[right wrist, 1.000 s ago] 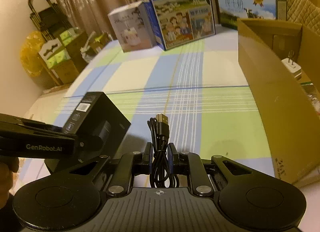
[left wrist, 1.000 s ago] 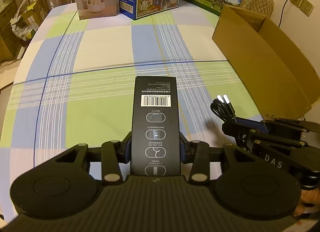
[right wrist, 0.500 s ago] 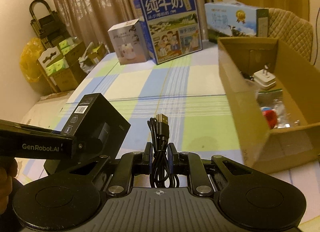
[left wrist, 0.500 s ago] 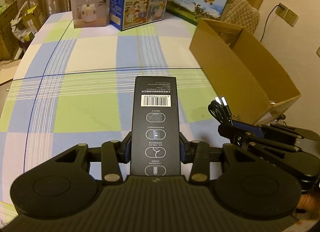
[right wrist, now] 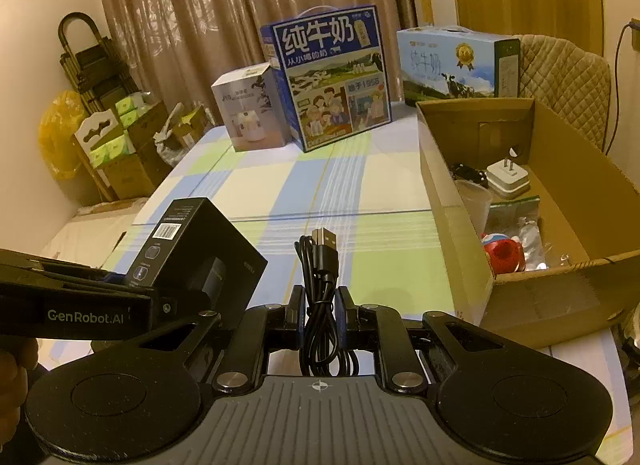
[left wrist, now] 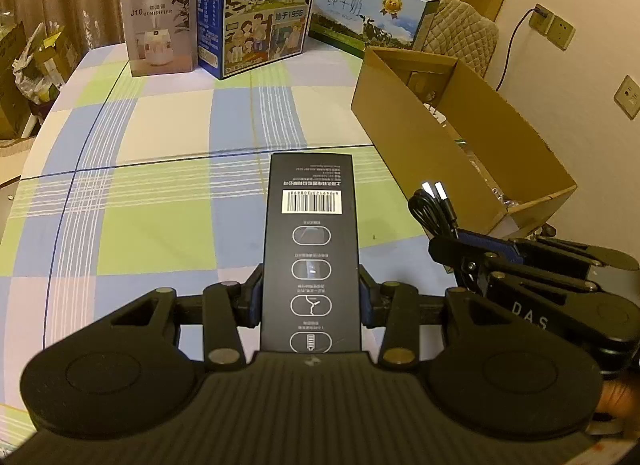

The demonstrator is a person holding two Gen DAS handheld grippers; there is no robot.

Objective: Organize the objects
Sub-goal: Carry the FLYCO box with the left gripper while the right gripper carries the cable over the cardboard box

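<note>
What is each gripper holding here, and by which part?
Left gripper clamps the black box by its long sides, near one end. Right gripper pinches the coiled USB cable mid-bundle.

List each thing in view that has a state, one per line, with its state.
left gripper: shut on black box.
black box: closed, held above the table.
right gripper: shut on USB cable.
USB cable: coiled, held.
cardboard box: open, holding items.
white charger: unplugged, in the cardboard box.
</note>
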